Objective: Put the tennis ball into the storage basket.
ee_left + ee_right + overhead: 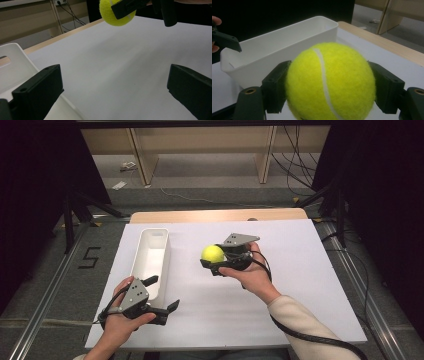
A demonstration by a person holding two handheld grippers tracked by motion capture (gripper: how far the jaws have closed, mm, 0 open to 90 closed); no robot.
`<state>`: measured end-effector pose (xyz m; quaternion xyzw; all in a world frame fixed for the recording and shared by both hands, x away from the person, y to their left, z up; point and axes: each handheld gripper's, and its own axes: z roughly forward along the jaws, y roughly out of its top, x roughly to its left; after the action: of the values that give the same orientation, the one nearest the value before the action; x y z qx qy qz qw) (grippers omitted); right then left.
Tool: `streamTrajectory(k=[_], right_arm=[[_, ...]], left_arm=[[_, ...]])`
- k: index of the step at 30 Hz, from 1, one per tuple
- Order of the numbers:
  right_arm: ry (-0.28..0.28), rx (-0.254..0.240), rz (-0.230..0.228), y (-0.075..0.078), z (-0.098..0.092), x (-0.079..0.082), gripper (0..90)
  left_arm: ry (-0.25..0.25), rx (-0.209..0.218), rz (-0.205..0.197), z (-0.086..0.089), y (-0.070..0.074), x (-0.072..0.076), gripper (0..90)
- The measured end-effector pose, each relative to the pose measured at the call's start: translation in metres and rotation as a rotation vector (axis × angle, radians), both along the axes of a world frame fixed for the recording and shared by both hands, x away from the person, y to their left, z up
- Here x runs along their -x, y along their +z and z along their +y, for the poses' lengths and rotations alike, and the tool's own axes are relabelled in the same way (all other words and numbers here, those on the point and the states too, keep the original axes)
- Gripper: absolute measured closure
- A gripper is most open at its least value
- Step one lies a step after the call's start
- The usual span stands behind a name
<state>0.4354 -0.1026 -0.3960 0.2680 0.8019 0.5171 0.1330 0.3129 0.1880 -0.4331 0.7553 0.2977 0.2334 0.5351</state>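
We see the right gripper [216, 263] clamped on a fuzzy yellow-green tennis ball [329, 81] — the left gripper [162, 294] gapes wide, holding nothing, beside a long white plastic bin [151, 256].

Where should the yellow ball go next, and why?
Probably a short carry toward the white bin, then let go over it. The right tongs are shut on the tennis ball, held above the white table beside the bin, which looks empty. The left tongs wait open at the bin's near end.
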Motion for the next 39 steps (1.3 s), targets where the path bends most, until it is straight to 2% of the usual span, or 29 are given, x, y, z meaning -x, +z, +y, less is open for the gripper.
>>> streamTrajectory(k=[39], right_arm=[[0.002,-0.007,0.007,0.0,0.014,-0.003,25.9]], left_arm=[[0.002,0.002,-0.001,0.002,0.0,0.0,0.0]])
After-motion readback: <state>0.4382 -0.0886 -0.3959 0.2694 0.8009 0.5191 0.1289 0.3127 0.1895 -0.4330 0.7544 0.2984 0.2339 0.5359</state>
